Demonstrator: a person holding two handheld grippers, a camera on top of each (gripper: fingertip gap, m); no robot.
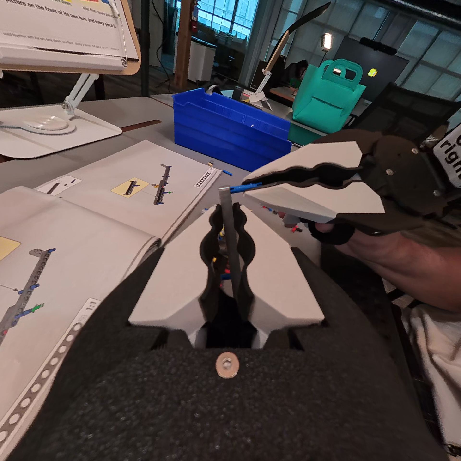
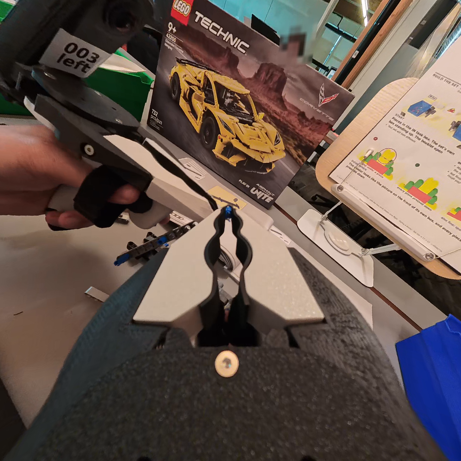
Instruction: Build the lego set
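While my left tool [image 1: 227, 208] stays out of nothing and simply grips, I see its two fingers clamped on a grey beam [image 1: 230, 239] that stands nearly upright in the centre of the left wrist view, its top end poking above the fingertips. From the right edge of that frame my right tool [image 1: 245, 184] comes in sideways, pinched shut on a blue pin [image 1: 243, 187], and the pin's tip sits right at the top end of the beam, touching or all but touching; I cannot tell if it is seated in a hole.

Over to the right wrist view: the blue pin [image 2: 227, 211] shows end-on between the fingertips of the right tool [image 2: 228, 214], centre frame. The left tool's body fills the upper left there, with a hand [image 2: 37, 174] wrapped round its handle.

On the desk [image 1: 149, 112], an open instruction booklet [image 1: 112, 199] lies across the left half of the left view, and a blue bin [image 1: 229, 129] sits beyond it, upper centre. A teal bag [image 1: 326, 97] stands further back to the right. In the right view, the set's box [image 2: 244, 107] with a yellow car on it stands upright at upper centre, a partly built black beam assembly [image 2: 152, 243] with blue pins lies on the desk at centre left, and an instruction sheet on a stand [image 2: 399, 162] leans at the right edge.
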